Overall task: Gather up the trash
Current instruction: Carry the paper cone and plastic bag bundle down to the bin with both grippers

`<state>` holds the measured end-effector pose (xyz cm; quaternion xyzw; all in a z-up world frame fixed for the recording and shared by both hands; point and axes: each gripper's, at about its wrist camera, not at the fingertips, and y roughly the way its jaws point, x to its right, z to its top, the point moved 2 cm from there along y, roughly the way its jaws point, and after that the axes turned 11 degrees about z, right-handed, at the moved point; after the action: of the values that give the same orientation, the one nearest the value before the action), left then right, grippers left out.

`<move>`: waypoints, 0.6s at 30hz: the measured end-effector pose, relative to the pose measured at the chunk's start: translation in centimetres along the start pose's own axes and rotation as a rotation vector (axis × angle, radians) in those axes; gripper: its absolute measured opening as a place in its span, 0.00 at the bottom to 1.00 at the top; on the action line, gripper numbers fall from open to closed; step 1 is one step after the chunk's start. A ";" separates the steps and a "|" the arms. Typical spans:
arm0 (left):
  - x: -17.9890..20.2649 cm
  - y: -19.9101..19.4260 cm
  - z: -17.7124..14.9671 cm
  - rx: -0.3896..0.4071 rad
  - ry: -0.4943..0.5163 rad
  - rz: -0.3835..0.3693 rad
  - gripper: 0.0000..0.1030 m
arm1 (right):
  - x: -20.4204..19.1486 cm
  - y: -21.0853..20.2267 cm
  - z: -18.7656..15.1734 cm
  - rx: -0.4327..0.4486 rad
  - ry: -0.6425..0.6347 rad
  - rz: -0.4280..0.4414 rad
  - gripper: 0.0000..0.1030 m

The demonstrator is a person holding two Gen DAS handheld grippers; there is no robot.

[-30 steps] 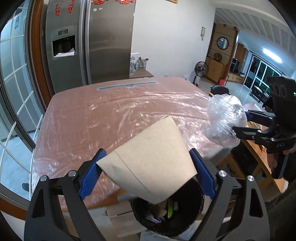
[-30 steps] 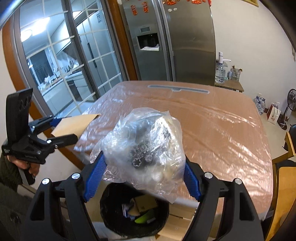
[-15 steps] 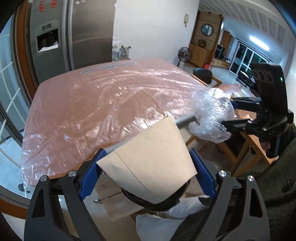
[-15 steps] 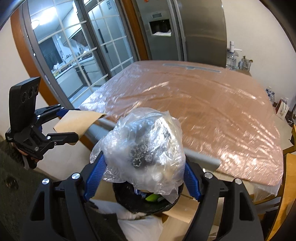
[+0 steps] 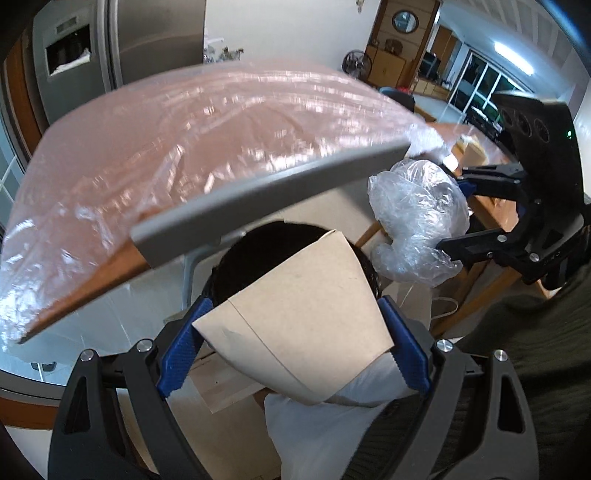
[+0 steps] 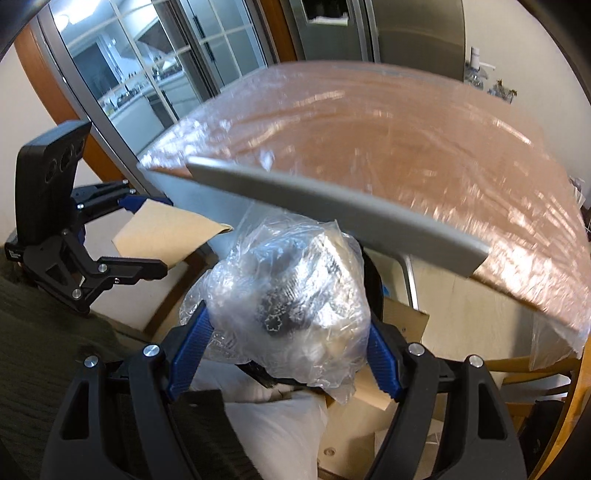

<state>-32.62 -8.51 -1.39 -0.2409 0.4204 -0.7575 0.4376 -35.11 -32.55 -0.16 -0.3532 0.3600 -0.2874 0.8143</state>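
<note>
Showing bin (image 5: 258, 251) past cardboard (image 5: 295, 325); right view: bag (image 6: 291, 302) hides it.

Both cameras sit close behind their own fingers, looking down under the table edge (image 5: 269, 192). Each sees the other gripper: right gripper (image 5: 454, 210) at 2 o'clock, left gripper (image 6: 147, 232) at 9 o'clock.

— Any writing legible anywhere?
— None, really. A small pale label on the body of the left gripper (image 6: 159, 234), seen from the right wrist, too blurred to read.
— Marks on the right gripper (image 5: 454, 214)?
— Faint pale characters on its lower arm, not decipherable.
— Print on the plastic bag (image 6: 288, 306)?
— A dark snowflake-like shape inside, no letters made out.
— The cardboard piece (image 5: 306, 306)?
— Just a grey smudge.
— Round clock (image 5: 405, 19) in the background?
— Too small for numerals.
</note>
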 end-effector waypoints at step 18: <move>0.2 8.0 -0.9 -0.095 -0.006 0.008 0.88 | 3.4 6.2 -1.8 -0.073 0.041 -0.086 0.73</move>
<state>-29.69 -10.37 -8.67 -0.2617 0.4556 -0.7342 0.4300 -33.31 -32.00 -7.23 -0.3916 0.3714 -0.3160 0.7803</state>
